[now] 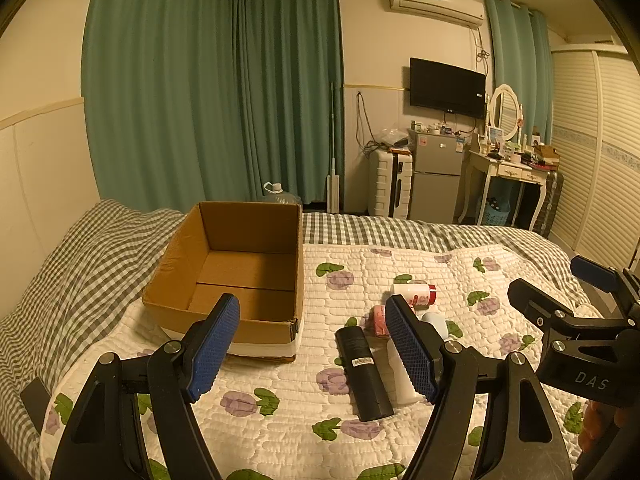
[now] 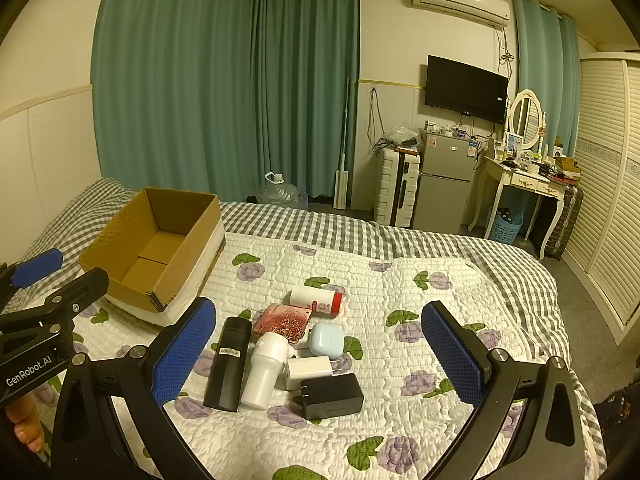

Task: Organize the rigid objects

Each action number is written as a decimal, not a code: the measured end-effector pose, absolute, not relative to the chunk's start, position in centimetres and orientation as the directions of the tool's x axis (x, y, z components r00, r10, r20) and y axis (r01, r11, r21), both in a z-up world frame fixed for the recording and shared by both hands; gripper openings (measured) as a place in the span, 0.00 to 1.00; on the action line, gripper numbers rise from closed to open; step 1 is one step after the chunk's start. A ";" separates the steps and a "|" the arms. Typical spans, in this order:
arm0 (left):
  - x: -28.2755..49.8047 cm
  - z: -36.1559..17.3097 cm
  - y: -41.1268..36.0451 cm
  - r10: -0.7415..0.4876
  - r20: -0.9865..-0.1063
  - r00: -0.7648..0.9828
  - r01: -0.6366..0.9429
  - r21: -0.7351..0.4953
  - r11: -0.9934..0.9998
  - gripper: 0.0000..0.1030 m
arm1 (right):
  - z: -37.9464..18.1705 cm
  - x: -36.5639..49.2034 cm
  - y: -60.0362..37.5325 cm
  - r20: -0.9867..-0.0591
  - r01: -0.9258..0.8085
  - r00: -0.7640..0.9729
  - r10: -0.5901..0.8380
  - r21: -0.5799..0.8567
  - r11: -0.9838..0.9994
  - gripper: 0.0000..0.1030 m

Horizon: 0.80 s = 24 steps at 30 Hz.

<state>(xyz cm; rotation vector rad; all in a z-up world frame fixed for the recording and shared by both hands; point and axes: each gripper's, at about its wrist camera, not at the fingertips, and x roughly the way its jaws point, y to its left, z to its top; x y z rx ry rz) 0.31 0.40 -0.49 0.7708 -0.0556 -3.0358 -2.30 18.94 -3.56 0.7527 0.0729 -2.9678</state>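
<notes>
Count on the bed quilt (image 2: pixel 400 280): one open cardboard box (image 2: pixel 160 240). One black cylinder (image 2: pixel 228 364). One white flask-shaped item (image 2: pixel 262 376). One white bottle with red cap (image 2: pixel 316 300). One pink patterned case (image 2: pixel 282 318). One pale blue earbud-style case (image 2: pixel 326 340). Two plug chargers: one white (image 2: pixel 308 370), one black (image 2: pixel 332 396).

Teal curtains (image 2: pixel 224 80) cover the upper left and centre of the frame. At upper right, an air conditioner (image 2: pixel 460 0) hangs above a wall-mounted television (image 2: pixel 466 88). Below them stand a white suitcase (image 2: pixel 398 188), a grey fridge (image 2: pixel 444 184) and a white dressing table (image 2: pixel 524 184) with an oval mirror (image 2: pixel 526 120). Warm, dim light fills the room.
</notes>
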 end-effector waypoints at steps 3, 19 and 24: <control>0.3 -0.5 0.4 -0.018 -0.478 -0.878 0.001 0.035 -0.999 0.76 | -3.5 -2.3 18.9 -0.478 0.088 -0.876 -0.065 -0.027 -0.996 1.00; 0.2 -0.5 0.7 -0.010 -0.480 -0.877 -0.007 0.034 -0.999 0.76 | -3.8 -2.3 18.8 -0.480 0.093 -0.874 -0.069 -0.027 -0.995 1.00; 0.1 -0.2 0.9 -0.006 -0.478 -0.879 -0.014 0.039 -0.999 0.76 | -3.5 -2.4 18.7 -0.483 0.104 -0.873 -0.070 -0.043 -0.994 1.00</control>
